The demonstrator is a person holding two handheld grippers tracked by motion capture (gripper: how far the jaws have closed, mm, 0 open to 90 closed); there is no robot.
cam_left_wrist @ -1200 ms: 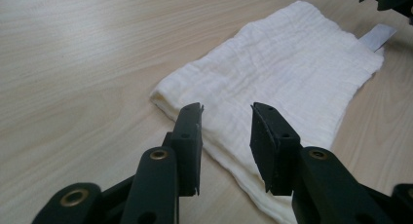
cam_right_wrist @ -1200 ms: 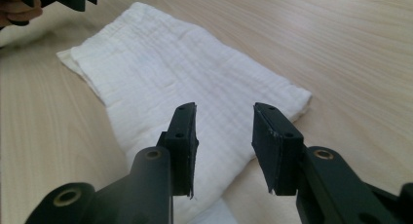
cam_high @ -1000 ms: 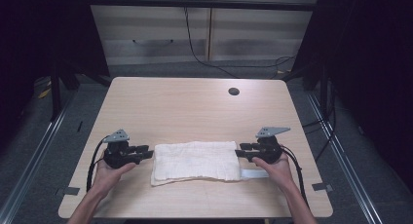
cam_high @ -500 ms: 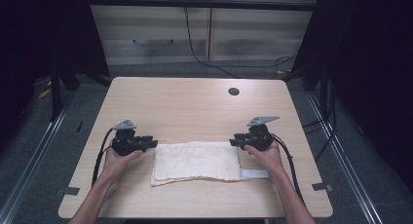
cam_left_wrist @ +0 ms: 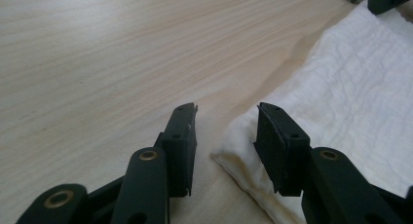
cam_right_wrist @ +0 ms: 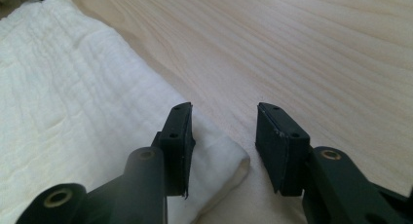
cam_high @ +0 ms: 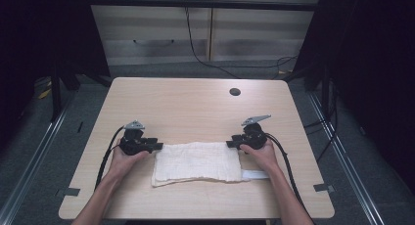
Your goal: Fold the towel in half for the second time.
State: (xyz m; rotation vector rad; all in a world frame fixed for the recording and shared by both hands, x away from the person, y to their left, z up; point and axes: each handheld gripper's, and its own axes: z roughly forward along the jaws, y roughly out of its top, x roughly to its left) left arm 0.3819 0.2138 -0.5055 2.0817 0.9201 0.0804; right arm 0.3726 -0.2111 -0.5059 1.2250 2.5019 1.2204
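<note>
One folded towel [cam_high: 196, 163], long axis crosswise on table [cam_high: 195, 107]; left gripper [cam_high: 157, 146], right gripper [cam_high: 230, 144] at far corners, jaws just opening, apart, unclamped.

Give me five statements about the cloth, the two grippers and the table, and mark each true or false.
1. The white cloth lies folded on the wooden table. True.
2. The left gripper has its jaws clamped on a corner of the cloth. False: in the left gripper view the jaws stand apart, a far corner of the cloth between them, neither pad pressing on it.
3. The right gripper is at the cloth's far right corner with its jaws apart. True.
4. The cloth hangs over the table's near edge. False: it lies wholly on the tabletop.
5. A dark round hole sits near the table's far edge. True.
</note>
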